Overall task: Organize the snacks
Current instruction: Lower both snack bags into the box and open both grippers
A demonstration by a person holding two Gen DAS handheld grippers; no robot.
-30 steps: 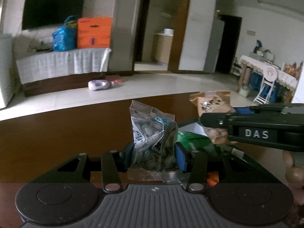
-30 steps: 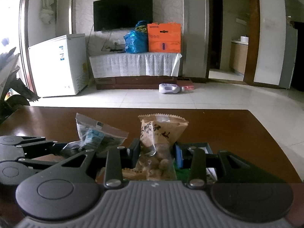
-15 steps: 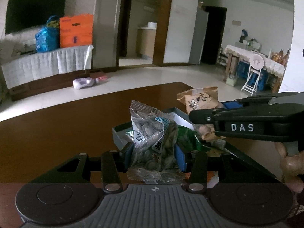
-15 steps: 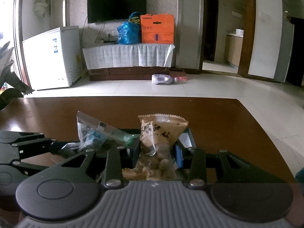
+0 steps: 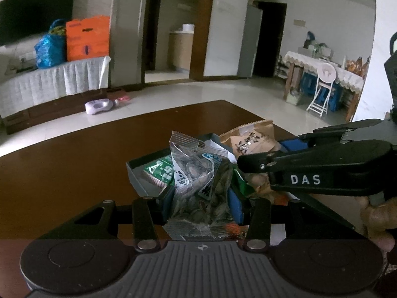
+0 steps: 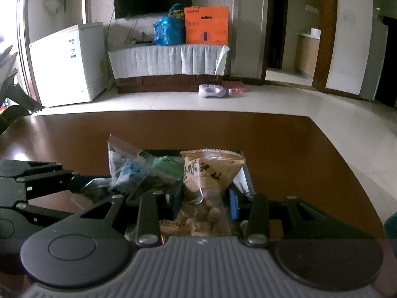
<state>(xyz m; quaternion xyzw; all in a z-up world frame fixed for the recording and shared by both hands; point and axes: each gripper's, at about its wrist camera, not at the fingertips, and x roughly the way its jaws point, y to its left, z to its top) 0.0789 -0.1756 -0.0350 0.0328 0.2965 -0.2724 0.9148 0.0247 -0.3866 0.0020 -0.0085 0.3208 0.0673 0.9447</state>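
Left wrist: clear snack packet (image 5: 198, 188) between jaws

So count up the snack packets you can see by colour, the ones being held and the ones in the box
Clear packet, held in the left gripper: 1
Brown packet, held in the right gripper: 1
Green packet, lying in the grey box: 1
Total: 3 packets clearly visible; anything underneath them in the box is hidden.

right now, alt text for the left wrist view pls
The left tool grips a clear packet of seeds above a grey box of snacks on a brown table. Beside it, the right tool holds a tan snack bag.
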